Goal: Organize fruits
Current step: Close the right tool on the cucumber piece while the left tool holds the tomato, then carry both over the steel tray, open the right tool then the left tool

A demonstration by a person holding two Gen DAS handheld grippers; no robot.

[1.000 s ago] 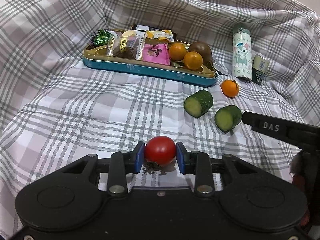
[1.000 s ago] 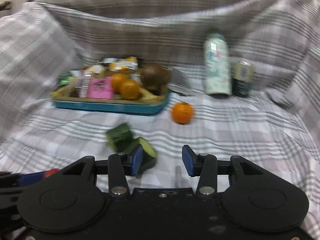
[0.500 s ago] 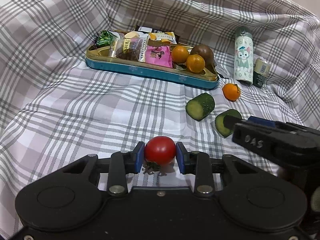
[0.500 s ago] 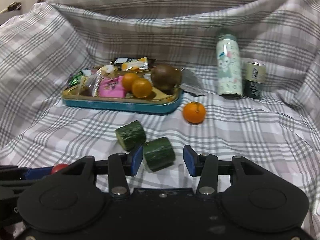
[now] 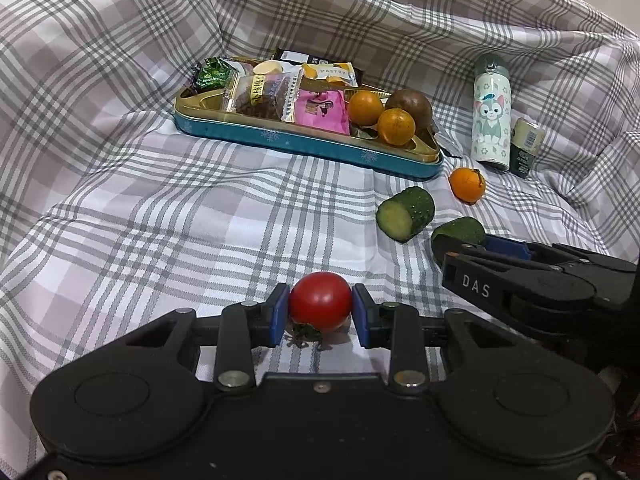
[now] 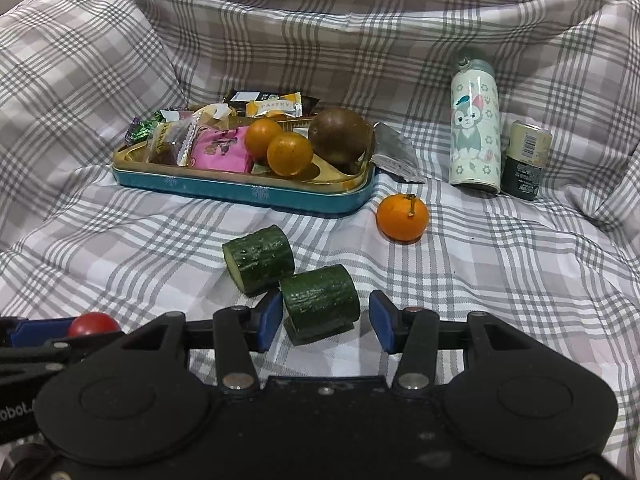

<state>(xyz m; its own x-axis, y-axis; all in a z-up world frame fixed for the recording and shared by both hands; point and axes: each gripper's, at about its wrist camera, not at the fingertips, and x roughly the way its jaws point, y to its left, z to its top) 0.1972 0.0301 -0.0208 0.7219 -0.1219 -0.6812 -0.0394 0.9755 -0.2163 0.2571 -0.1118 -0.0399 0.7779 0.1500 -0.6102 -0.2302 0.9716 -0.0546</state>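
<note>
My left gripper [image 5: 320,314] is shut on a red tomato [image 5: 320,298], just above the checked cloth. My right gripper [image 6: 325,316] stands open around a cut cucumber piece [image 6: 320,300]. Its left pad is close against the piece and a gap shows at the right pad. A second cucumber piece [image 6: 260,258] lies just behind to the left. A loose orange [image 6: 402,218] rests on the cloth by the corner of the teal tin tray [image 6: 240,192]. The tray holds two oranges [image 6: 290,154], a brown round fruit [image 6: 340,140] and snack packets [image 6: 218,148].
A cartoon-printed bottle [image 6: 474,136] and a small can [image 6: 524,160] stand at the back right. A silver wrapper [image 6: 396,152] lies beside the tray. The checked cloth [image 5: 160,220] rises in folds at the back and both sides.
My right gripper has come forward and down, so the near cucumber piece now sits between its fingers. The left gripper has stayed still with the tomato.
</note>
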